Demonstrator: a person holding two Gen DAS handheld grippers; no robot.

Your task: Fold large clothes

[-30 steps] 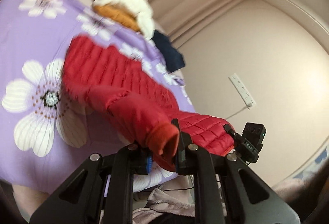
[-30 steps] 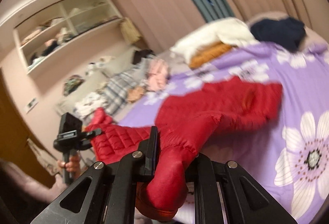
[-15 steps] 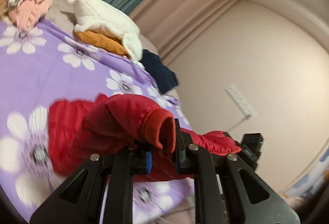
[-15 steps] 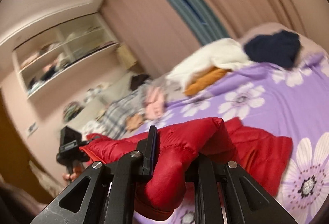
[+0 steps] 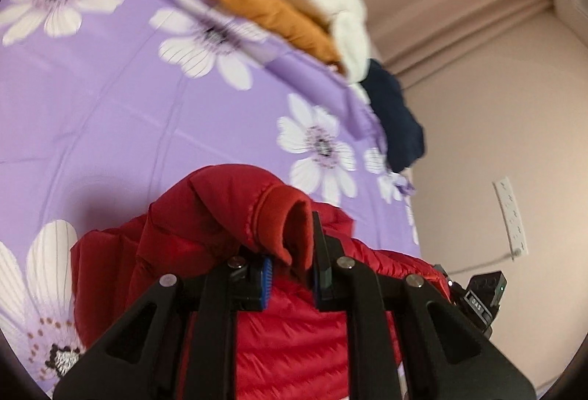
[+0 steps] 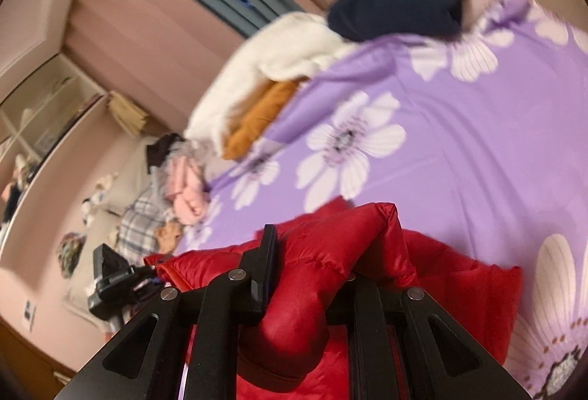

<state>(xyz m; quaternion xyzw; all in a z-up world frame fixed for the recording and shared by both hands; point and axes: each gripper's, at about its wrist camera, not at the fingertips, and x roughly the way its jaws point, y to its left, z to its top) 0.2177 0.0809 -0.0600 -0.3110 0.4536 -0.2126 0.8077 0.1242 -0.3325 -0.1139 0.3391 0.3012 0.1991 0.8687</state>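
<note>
Both sleeves are swinging in over the red jacket [image 5: 294,345] now, where 1 second ago they trailed out wide across the purple bedspread [image 5: 110,128]. The left tool [image 5: 292,271] pinches the ribbed cuff [image 5: 290,227], jaws pressed tight on it. The right tool [image 6: 305,275] clamps the other sleeve [image 6: 330,242], puffed fabric bulging between its jaws. The jacket body lies on the bed at its near edge, bunched beneath both tools. I'd call this the sleeve fold nearly landed; next comes laying both sleeves flat and letting go.
</note>
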